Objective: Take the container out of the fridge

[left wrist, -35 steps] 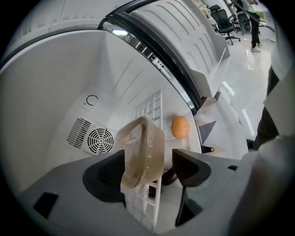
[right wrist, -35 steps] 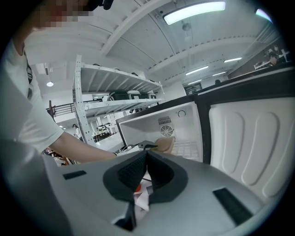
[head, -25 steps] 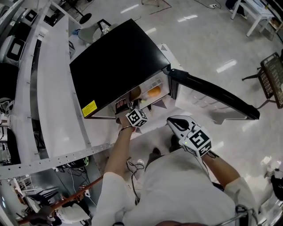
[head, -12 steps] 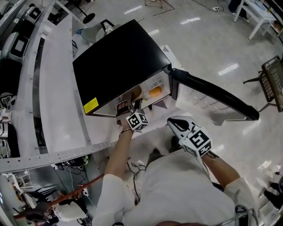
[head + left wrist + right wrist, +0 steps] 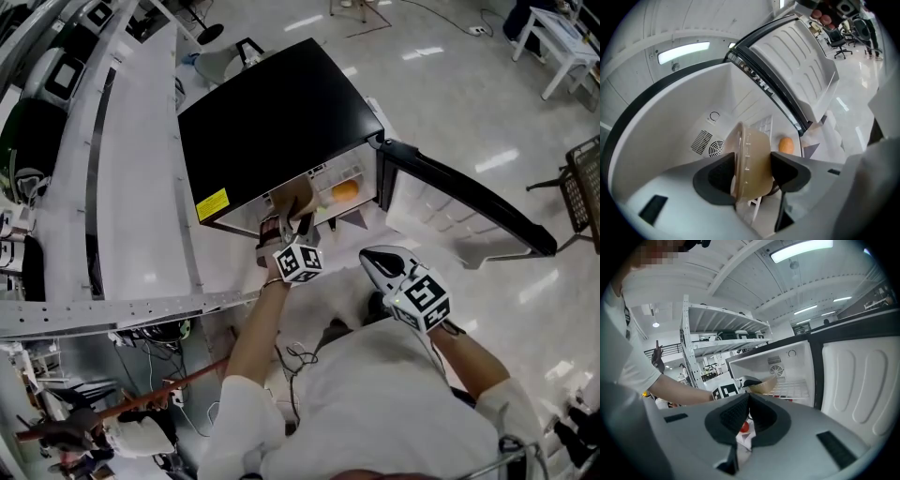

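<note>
Left claw (image 5: 752,172): clenched on the container (image 5: 751,154), one jaw on each side of its wall.
Container: see-through, brownish, held tilted on edge; in the head view it sits at the mouth of the fridge (image 5: 272,122), not yet clear of it by my reading.
Right claw (image 5: 749,401): jaws together, nothing in them; it hangs near the person's body, well apart from the fridge.
Risk, grip: only a thin wall is pinched, so the container could twist or slip out if swung fast.
Risk, snag: the rim may catch the fridge frame or the open door (image 5: 459,202) on the way out.
Risk, spill: tilted this far, anything inside could tip out – contents cannot be made out.
Risk, neighbour: an orange thing (image 5: 786,146) lies on the shelf just beyond and could be knocked.
Surface: white fridge interior with a vent on the back wall; the black fridge stands beside a long white desk (image 5: 131,169).
Room: glossy pale floor (image 5: 450,103), office chairs (image 5: 839,40) far off, metal shelves (image 5: 722,333) with gear.
</note>
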Demonstrator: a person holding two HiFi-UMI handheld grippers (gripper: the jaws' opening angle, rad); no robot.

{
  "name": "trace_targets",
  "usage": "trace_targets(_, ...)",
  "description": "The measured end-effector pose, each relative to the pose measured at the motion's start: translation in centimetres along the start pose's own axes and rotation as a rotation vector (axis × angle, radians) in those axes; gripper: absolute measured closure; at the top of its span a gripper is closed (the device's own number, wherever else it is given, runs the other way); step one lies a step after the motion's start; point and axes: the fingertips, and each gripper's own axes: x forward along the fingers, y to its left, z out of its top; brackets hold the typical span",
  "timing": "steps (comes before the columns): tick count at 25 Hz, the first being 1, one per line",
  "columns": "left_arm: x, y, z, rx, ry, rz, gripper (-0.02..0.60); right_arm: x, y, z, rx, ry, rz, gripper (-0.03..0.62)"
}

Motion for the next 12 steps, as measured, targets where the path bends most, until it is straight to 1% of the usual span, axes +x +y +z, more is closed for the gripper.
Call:
trace_targets(5, -3.4, 0.6, 0.3, -0.091, -0.055, 0.002, 0.345, 0.7, 1.9, 0.2, -0.010, -0.003, 0.012, 0.588)
trace_targets(9, -6.3, 1.4, 0.6, -0.191, -0.107, 0.007, 0.347, 1.4, 3.7, 0.3, -0.031, -0.001, 0.015, 0.588)
trace_targets(12, -8.4, 1.8, 0.6, -0.246, -0.141, 0.006, 0.348, 1.7, 5.0, 0.4, -0.032, 0.001, 0.009, 0.588)
